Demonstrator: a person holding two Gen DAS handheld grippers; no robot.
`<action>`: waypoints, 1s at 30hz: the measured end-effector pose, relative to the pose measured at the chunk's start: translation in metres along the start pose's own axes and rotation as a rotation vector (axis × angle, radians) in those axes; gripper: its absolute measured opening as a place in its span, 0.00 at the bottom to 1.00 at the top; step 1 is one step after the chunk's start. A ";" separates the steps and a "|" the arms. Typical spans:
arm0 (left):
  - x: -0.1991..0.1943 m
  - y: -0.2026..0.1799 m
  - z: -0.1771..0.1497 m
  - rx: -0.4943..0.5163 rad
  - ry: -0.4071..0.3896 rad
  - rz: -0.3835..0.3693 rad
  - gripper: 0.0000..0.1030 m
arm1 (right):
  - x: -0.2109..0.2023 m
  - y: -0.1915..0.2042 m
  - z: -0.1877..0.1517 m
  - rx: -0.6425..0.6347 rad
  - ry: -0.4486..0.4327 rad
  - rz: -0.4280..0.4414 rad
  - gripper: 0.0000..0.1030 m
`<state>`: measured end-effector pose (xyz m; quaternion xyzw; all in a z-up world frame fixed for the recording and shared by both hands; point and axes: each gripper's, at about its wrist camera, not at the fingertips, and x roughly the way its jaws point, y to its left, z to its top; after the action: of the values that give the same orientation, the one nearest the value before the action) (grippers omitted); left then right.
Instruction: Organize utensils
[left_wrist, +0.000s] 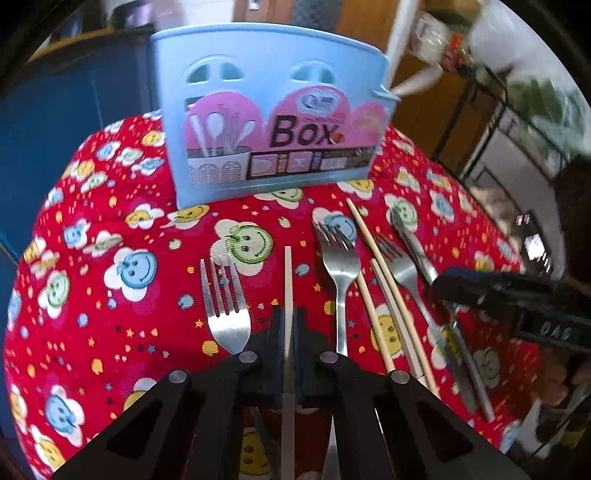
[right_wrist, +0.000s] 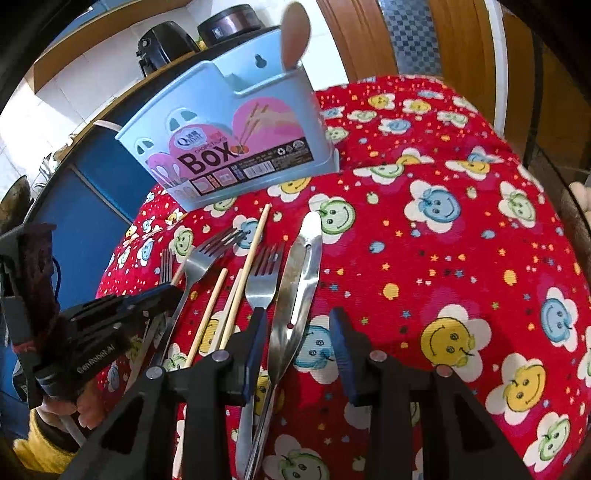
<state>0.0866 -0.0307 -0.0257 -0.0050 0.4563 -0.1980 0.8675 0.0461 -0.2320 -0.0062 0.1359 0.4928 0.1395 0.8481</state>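
In our left wrist view, our left gripper (left_wrist: 288, 332) has its fingers pinched on a pale chopstick (left_wrist: 287, 280) that points toward the blue utensil box (left_wrist: 273, 110) on the red smiley-print surface (left_wrist: 110, 258). Only the right wrist view shows our right gripper (right_wrist: 297, 328) with fingers spread around steel tongs (right_wrist: 301, 273) without pressing them, and a wooden spoon (right_wrist: 293, 33) standing in the box's end compartment. Forks (left_wrist: 341, 258) and loose chopsticks (left_wrist: 384, 280) lie between the two grippers.

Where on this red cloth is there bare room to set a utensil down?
Free cloth right of the tongs, out to the edge. Another bare patch lies left of the leftmost fork, below the blue box. Between those, forks and chopsticks lie crowded.
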 end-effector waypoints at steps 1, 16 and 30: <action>-0.002 0.004 0.001 -0.026 -0.009 -0.008 0.04 | 0.001 -0.002 0.002 0.013 0.005 0.011 0.37; -0.024 0.020 0.002 -0.141 -0.113 -0.051 0.04 | 0.021 -0.028 0.025 0.164 0.050 0.163 0.07; -0.051 0.020 0.004 -0.165 -0.211 -0.068 0.04 | -0.031 -0.004 0.018 0.052 -0.118 0.153 0.03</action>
<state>0.0704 0.0051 0.0129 -0.1127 0.3769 -0.1874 0.9001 0.0473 -0.2484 0.0257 0.2031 0.4337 0.1830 0.8586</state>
